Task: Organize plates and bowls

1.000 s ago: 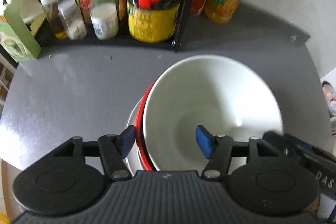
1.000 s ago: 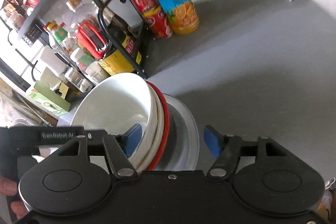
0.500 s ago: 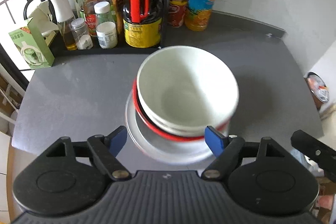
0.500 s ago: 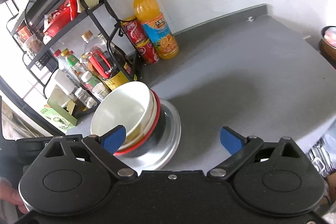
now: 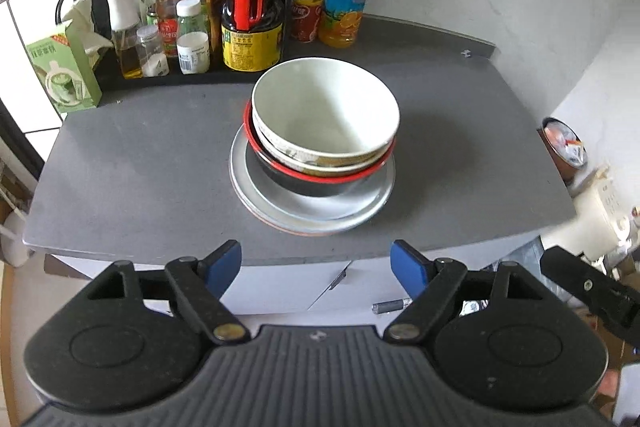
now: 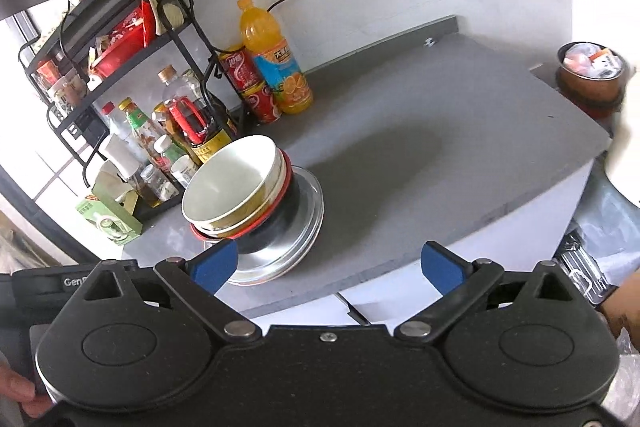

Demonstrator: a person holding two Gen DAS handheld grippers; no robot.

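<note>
Left wrist view: left gripper (image 5: 316,265) fingers spread wide, empty, clear of the desk (image 5: 140,151). Bowls (image 5: 326,119) sit nested on stacked plates (image 5: 312,209), mid-desk, largest lowest for stability.

Right wrist view: right gripper (image 6: 326,265) likewise spread, empty, well short of the stack.

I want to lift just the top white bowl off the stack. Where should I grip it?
Grip the top bowl by its rim, one jaw inside and one outside, on the near right side. There the rim stands clear above the red-rimmed bowl under it; its sides are nested and hidden. Both grippers are open and empty.
</note>
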